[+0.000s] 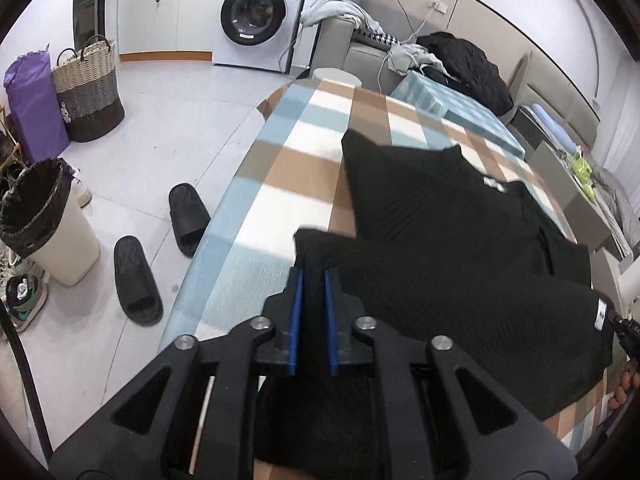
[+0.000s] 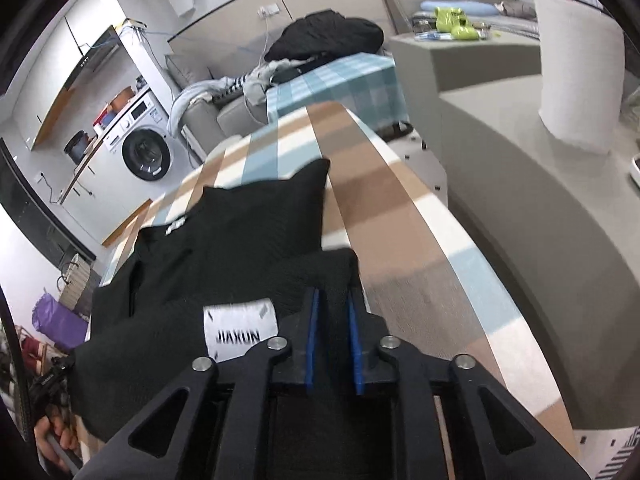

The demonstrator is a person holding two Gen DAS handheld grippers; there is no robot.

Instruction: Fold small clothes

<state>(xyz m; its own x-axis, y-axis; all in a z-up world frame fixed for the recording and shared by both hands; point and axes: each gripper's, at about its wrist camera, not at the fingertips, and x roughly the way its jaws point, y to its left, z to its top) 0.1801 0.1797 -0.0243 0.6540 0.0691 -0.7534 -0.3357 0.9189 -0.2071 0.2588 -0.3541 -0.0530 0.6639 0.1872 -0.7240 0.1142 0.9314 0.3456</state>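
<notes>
One black knit garment (image 1: 460, 248) lies spread on the checked tabletop (image 1: 280, 168), its near hem raised between two grippers. At its left corner the left hand-held gripper (image 1: 314, 280) has its blue pads nearly together with dark cloth between them, seemingly pinching the edge. At the right corner, beside the one white label (image 2: 240, 330), the right hand-held gripper (image 2: 334, 304) looks likewise nipped on fabric. The knit seems light, soft and limp, so it would sag between holds; corners or hem are the places to grip.
</notes>
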